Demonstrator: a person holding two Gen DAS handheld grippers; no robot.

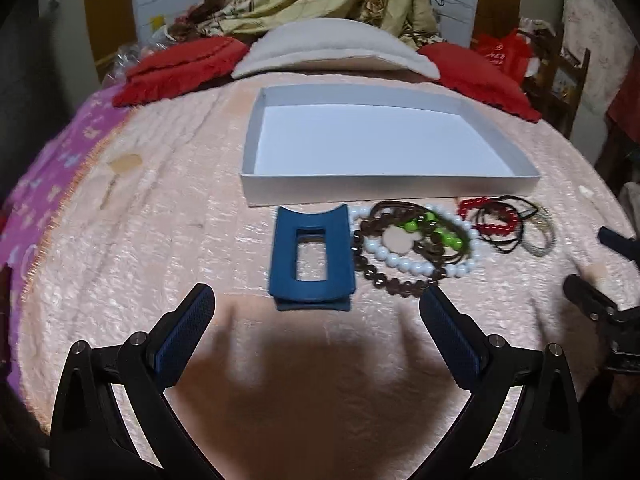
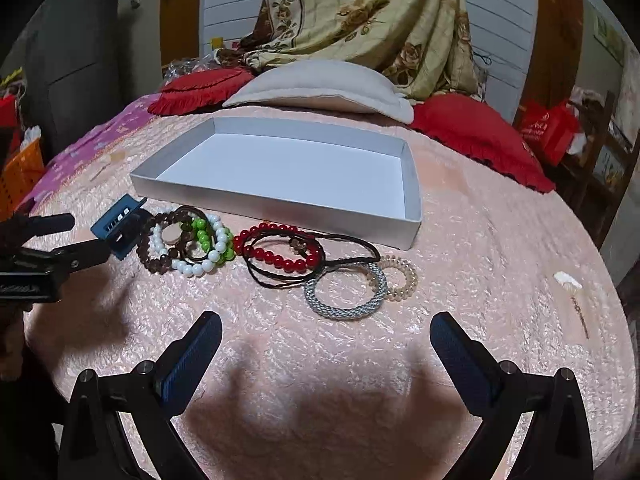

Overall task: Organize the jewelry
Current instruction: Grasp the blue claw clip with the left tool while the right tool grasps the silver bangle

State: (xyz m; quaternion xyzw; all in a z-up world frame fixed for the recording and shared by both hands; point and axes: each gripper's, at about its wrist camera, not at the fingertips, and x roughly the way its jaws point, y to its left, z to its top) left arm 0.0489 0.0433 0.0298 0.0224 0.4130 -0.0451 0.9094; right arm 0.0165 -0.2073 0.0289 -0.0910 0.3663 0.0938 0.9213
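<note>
A shallow white box (image 1: pixel 380 188) (image 2: pixel 280 206) lies empty on a pink bedspread. In front of it lie a blue hair clip (image 1: pixel 310 256) (image 2: pixel 118 228), a white bead bracelet (image 1: pixel 416 266) (image 2: pixel 196 268) tangled with brown and green beads, a red bead bracelet (image 1: pixel 496 216) (image 2: pixel 280 262) with black cords, a silver bangle (image 2: pixel 346 292) and a beige bracelet (image 2: pixel 400 276). My left gripper (image 1: pixel 318 304) is open just short of the clip. My right gripper (image 2: pixel 326 332) is open just short of the silver bangle.
Red cushions (image 1: pixel 184 68) (image 2: pixel 480 136) and a grey pillow (image 1: pixel 336 50) (image 2: pixel 320 88) lie behind the box. A purple sheet (image 1: pixel 52 168) borders the spread on the left. A small white scrap (image 2: pixel 568 280) lies at the right.
</note>
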